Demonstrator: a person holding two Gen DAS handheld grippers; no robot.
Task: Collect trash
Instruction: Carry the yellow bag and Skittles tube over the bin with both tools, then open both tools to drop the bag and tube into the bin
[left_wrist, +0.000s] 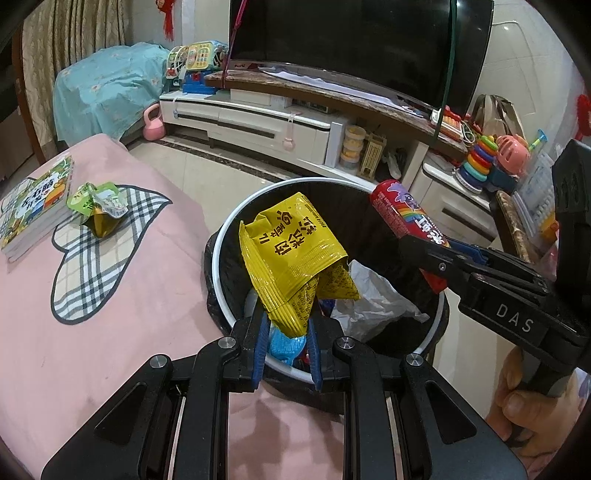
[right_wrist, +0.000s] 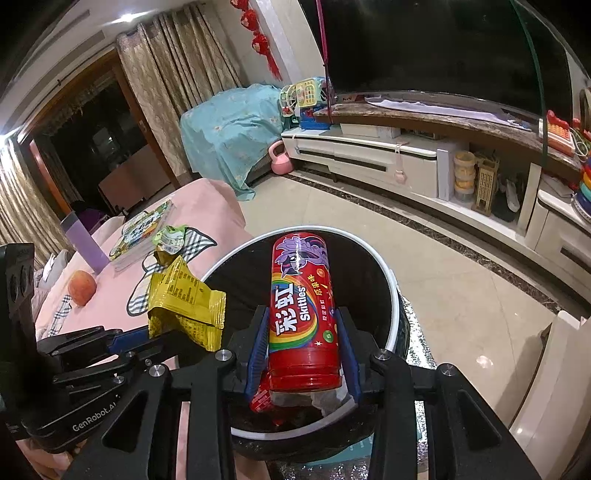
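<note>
While both loads hang over black bin (left_wrist: 221, 258), left gripper (left_wrist: 286, 354) pinches crumpled yellow wrapper (left_wrist: 291, 254) by lower edge; right gripper (right_wrist: 303, 360) clamps red Skittles tube (right_wrist: 301, 314) at base, tube pointing out across bin mouth; white bag (left_wrist: 373, 295) already inside; best move, by judgement: keep both centred inside rim, part jaws fully, let wrapper fall clear of pads; green-gold wrapper (left_wrist: 98, 210) waits beyond on pink tablecloth (left_wrist: 110, 350) beside books (left_wrist: 33, 210).
</note>
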